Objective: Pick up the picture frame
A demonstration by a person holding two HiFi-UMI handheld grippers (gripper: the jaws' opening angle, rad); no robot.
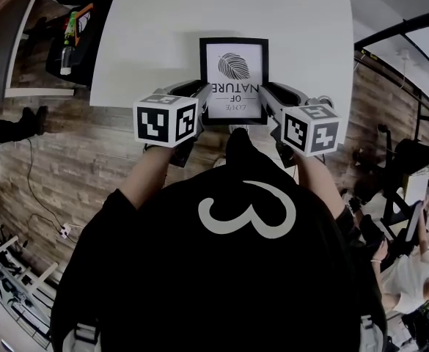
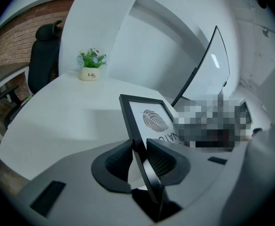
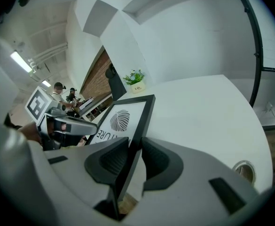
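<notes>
At the near edge of the white desk (image 1: 163,35), head view shows a black picture frame (image 1: 234,72), leaf print and "NATURE" upside down. Left gripper view: left tongs (image 2: 138,147) pinching its left side. Right gripper view: right tongs (image 3: 135,147) clamped on the right side

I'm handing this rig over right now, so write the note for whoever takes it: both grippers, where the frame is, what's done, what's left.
Left gripper: shut on the left side bar of the picture frame.
Right gripper: shut on the frame's right side bar.
Frame: at the near edge of the white table, print facing up, its lower end past the edge. A potted plant stands at the far side, well away.
Done: both grips are on.
Left: raise the frame. It looks tilted, but I cannot tell whether it is fully off the table. Lift both sides evenly.
</notes>
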